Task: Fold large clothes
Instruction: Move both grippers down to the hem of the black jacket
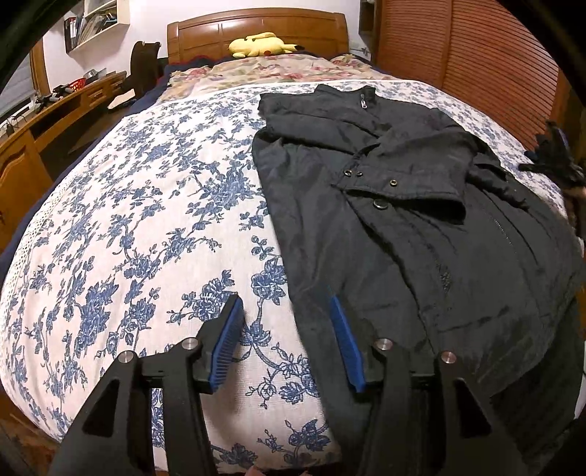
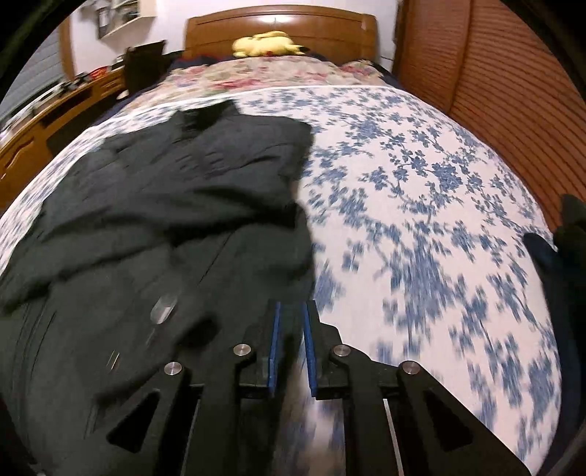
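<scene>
Left gripper [image 1: 284, 318] hovers low over the near edge of the bed [image 1: 146, 227], fingers [image 1: 229, 342] wide apart, nothing between them. One finger sits above the floral bedspread, the other above the near hem of the black jacket [image 1: 384, 227].

Right gripper [image 2: 292, 322] is level, pointing toward the headboard [image 2: 278, 25], fingers nearly together with a narrow gap; whether cloth is pinched there cannot be told, the view is blurred. It sits at the jacket's [image 2: 164, 219] near right edge.

Jacket lies on the bedspread, one sleeve folded across its chest, collar toward the headboard. Snaps and a zipper pull show; no readable label.

Beyond, a yellow plush toy [image 1: 262, 44] rests against the headboard.
</scene>
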Demonstrator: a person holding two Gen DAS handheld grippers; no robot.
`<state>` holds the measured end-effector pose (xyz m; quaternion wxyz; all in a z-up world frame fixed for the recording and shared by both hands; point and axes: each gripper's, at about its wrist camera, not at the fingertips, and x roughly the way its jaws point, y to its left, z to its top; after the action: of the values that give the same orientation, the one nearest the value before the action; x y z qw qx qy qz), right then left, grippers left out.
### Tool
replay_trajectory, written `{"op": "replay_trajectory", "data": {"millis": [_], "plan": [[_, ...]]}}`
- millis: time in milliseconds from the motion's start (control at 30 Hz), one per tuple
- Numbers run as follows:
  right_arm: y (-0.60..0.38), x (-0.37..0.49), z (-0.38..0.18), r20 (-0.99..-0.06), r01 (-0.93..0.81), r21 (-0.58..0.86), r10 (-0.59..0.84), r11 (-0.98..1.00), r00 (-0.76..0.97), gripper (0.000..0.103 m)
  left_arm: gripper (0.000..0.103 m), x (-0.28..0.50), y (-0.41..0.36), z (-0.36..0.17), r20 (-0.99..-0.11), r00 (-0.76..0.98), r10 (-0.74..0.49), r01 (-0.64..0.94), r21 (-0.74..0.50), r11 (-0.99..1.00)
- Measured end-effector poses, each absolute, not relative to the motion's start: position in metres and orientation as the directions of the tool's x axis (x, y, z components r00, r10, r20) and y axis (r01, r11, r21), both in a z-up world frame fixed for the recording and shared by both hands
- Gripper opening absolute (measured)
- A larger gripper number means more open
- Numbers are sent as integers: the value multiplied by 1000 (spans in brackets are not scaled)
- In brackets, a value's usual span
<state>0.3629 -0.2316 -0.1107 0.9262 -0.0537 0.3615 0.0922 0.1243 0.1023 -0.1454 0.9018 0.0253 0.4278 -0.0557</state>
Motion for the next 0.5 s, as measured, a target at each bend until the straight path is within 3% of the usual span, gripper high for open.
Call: {"op": "replay_trajectory", "data": {"millis": [33,200,500], "plan": [[-231,349,-111,-676,-224,-34,143,974,723,16,55,125,103,-146,-774,628,-75,120,0,993],[-233,292,-117,-677,-264,-10,188,964,712,48,64,130,104,-150,-777,627,-54,98,11,995],[-237,238,-134,-718,-282,10,204,959,666,65,77,139,110,-155,-785,619,-18,64,27,998]]}}
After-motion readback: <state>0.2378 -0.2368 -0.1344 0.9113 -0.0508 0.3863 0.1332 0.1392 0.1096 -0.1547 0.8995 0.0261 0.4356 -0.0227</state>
